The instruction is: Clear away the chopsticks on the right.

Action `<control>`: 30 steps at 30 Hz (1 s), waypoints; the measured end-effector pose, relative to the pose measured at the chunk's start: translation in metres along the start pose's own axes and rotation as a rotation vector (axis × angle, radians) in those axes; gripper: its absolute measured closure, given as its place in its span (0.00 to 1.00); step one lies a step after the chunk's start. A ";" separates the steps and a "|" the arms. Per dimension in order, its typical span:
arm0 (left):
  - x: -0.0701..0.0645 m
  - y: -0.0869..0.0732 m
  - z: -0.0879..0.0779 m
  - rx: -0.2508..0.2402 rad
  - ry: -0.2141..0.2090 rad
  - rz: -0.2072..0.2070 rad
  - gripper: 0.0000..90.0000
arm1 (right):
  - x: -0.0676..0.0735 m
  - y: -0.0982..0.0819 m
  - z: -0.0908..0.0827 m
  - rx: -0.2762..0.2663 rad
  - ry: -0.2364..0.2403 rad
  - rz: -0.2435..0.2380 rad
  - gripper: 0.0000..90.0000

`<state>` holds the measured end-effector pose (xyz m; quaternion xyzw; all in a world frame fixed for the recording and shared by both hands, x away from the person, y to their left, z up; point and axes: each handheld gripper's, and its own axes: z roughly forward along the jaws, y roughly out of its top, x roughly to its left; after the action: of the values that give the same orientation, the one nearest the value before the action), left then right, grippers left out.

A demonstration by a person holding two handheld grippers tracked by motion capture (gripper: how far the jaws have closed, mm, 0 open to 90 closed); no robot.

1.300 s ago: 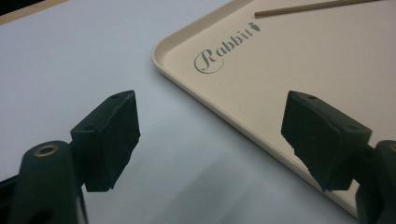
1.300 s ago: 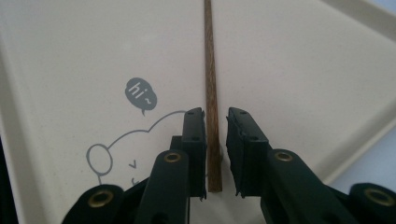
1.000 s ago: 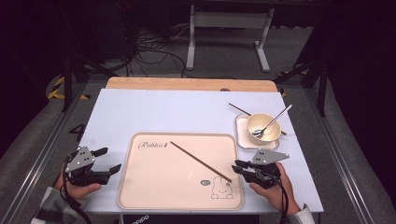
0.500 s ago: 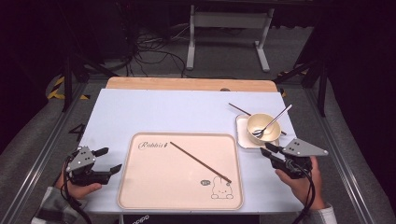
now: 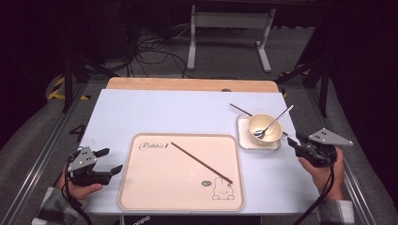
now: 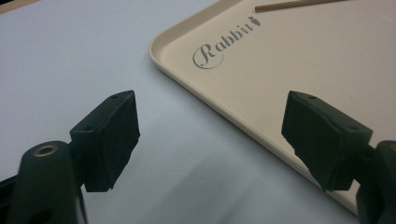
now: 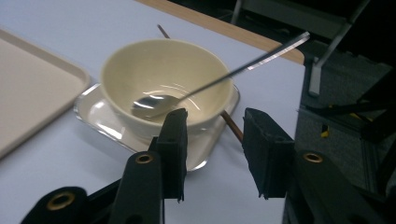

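Observation:
A cream tray [image 5: 141,197] printed "Rabbit" lies near the table's front, with one brown chopstick [image 5: 202,163] lying diagonally on it. To its right a cream bowl [image 5: 267,123] stands on a small square plate [image 5: 244,137], a metal spoon [image 5: 277,121] resting in it. A second chopstick [image 5: 240,109] pokes out behind the plate. My right gripper [image 5: 293,140] is just right of the plate, its jaws part open and just widened, with nothing between them. In its own view the right gripper [image 7: 212,149] faces the bowl [image 7: 140,70] and spoon [image 7: 154,105]. My left gripper [image 5: 112,159] rests open left of the tray.
The table's right edge runs close beside my right hand. In the left gripper view, the left gripper [image 6: 210,135] points at the tray's rim [image 6: 224,100] and the chopstick's end [image 6: 299,4]. A wooden strip [image 5: 187,84] borders the table's far side.
My right gripper has moved from the tray's front right corner to the right, beside the bowl's plate, and its jaws stand wider apart. The left gripper has stayed put.

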<state>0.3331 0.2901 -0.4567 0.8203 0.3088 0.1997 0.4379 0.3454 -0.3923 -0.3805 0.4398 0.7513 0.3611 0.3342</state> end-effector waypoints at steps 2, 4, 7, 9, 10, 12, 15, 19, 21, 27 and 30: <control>0.000 0.000 0.001 0.007 0.003 0.004 0.22 | -0.010 -0.003 0.009 0.022 0.013 0.031 0.65; 0.000 0.000 0.002 0.007 0.004 0.002 0.22 | -0.019 -0.006 0.019 0.047 -0.002 0.039 0.65; 0.000 0.000 0.002 0.003 0.005 0.001 0.22 | -0.027 -0.007 0.034 0.078 0.015 0.045 0.62; 0.000 0.000 0.002 0.002 0.005 0.003 0.22 | -0.030 -0.007 0.045 0.111 0.012 0.040 0.61; 0.000 0.000 0.002 0.003 0.006 0.000 0.22 | -0.031 -0.006 0.050 0.123 0.012 0.041 0.61; 0.000 0.000 0.002 0.002 0.005 0.000 0.22 | -0.032 -0.006 0.054 0.124 0.019 0.048 0.61; 0.001 0.000 0.002 0.003 0.004 0.003 0.22 | -0.032 -0.005 0.069 0.174 0.027 0.034 0.61; 0.001 0.000 0.002 0.002 0.003 0.003 0.22 | -0.034 -0.006 0.079 0.201 0.023 0.029 0.62; 0.001 0.000 0.002 0.002 0.002 0.003 0.22 | -0.034 -0.007 0.080 0.204 0.022 0.028 0.62; 0.000 0.000 0.003 0.009 0.001 0.000 0.22 | -0.038 -0.007 0.089 0.235 0.012 0.002 0.63; 0.001 0.000 0.003 0.008 -0.003 -0.001 0.22 | -0.041 -0.006 0.092 0.238 0.029 0.005 0.63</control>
<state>0.3353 0.2886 -0.4579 0.8221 0.3094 0.1972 0.4353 0.4344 -0.4086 -0.4258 0.4730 0.7926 0.2764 0.2676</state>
